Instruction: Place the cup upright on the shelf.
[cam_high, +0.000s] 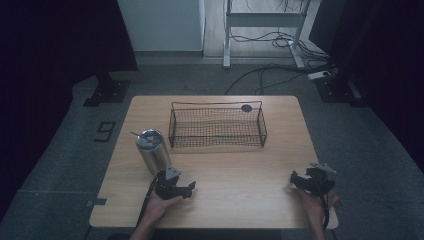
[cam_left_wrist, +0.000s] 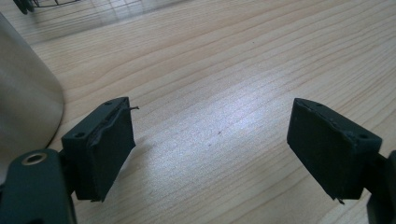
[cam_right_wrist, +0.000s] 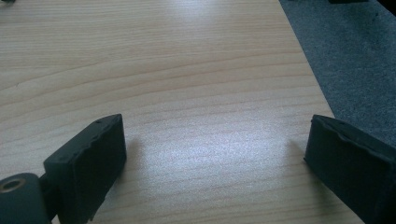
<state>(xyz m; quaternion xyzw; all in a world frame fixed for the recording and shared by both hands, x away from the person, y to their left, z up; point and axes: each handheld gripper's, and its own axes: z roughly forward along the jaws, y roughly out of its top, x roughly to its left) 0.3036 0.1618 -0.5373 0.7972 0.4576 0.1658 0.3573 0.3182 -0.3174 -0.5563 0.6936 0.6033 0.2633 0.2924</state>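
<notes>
tumbler: a brushed-steel cup with a lid and a thin straw or stirrer poking from the top, standing upright on the worktop at about 10 o'clock from the table's middle, just left of the wire basket.
handling: likely rigid and fairly heavy for its size, heavier still if filled; the smooth metal wall looks slippery, so a squeeze across the mid-body is safer than one near the tapered foot or the lid.
left claw: jaws spread apart with nothing between them, bare wood below in the left gripper view.
tumbler to left claw: near, at roughly 11 o'clock from it; its wall sits just beside the left-hand jaw, outside the gap.
right claw: jaws apart and empty, well apart from the tumbler, near the worktop's right edge.
</notes>
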